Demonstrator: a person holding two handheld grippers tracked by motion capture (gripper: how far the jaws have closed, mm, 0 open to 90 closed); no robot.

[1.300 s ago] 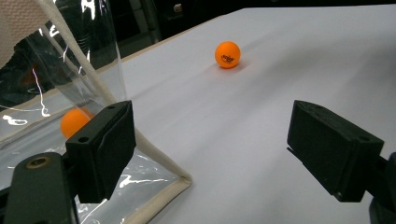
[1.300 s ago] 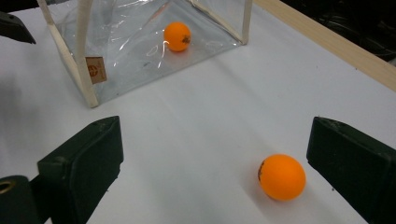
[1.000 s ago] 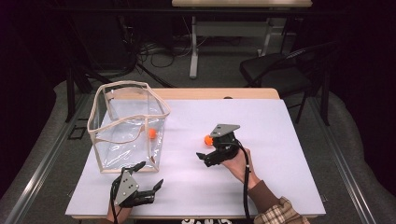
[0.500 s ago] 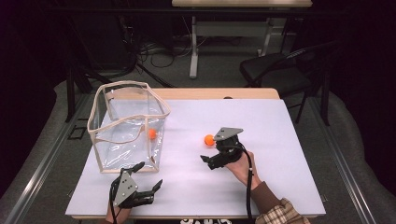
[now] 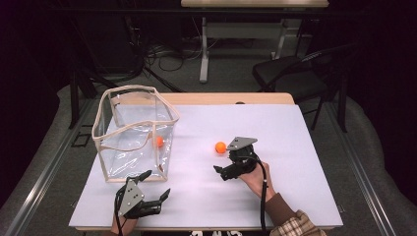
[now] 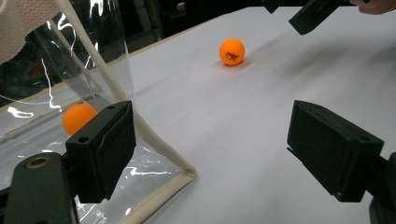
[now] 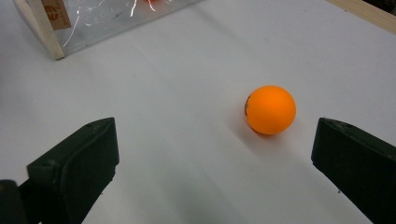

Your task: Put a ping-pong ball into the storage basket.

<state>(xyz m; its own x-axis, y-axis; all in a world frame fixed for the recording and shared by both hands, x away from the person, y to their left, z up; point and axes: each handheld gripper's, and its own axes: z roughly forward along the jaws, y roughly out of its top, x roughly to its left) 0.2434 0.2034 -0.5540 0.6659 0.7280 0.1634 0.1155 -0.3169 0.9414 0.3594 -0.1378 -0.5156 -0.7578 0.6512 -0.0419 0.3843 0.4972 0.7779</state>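
An orange ball (image 5: 221, 147) lies on the white table top, apart from both grippers. In the right gripper view the same ball (image 7: 271, 109) sits ahead and right of centre, just beyond the jaw tips. My right gripper (image 5: 223, 172) is open and empty, a short way nearer than the ball. A second orange ball (image 5: 159, 141) rests inside the clear bag with beige trim (image 5: 133, 132). My left gripper (image 5: 156, 185) stands open and empty at the bag's near right corner (image 6: 187, 175). The left gripper view shows the bagged ball (image 6: 77, 116) through the plastic and the loose ball (image 6: 232, 51) farther off.
The white sheet (image 5: 295, 147) covers a wooden table whose far edge (image 5: 231, 98) shows. A black chair (image 5: 290, 73) and another table's legs stand beyond it. The right gripper's jaw (image 6: 310, 16) shows at the top of the left gripper view.
My right gripper has drawn back toward the near edge and slightly right, away from the loose ball, which stays put. The left gripper has not moved.
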